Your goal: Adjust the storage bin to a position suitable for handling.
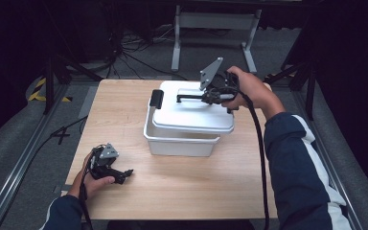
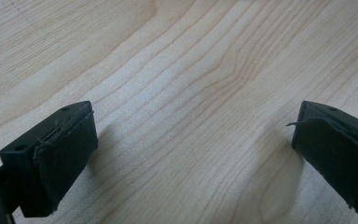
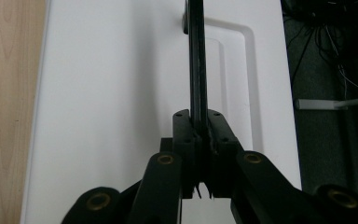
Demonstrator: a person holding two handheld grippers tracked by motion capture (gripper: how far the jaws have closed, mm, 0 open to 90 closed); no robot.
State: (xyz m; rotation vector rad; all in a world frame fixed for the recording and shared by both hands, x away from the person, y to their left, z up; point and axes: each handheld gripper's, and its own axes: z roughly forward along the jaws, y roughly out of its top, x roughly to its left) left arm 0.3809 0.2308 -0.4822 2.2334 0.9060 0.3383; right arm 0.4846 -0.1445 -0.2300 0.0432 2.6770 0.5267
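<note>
**Two grippers, one clamped, one spread**

The person's right hand [image 1: 249,88] reaches forward from a dark sleeve with a white stripe [image 1: 301,158], holding the right gripper [image 1: 210,97], whose jaws are pressed tight on a thin black handle [image 3: 197,65]. A grey plate [image 1: 211,73] tilts above it and a cable [image 1: 260,158] trails back along the arm. Low at the near edge, the left hand [image 1: 96,181] holds the left gripper [image 1: 124,174], jaws spread wide apart with nothing between them.
</note>
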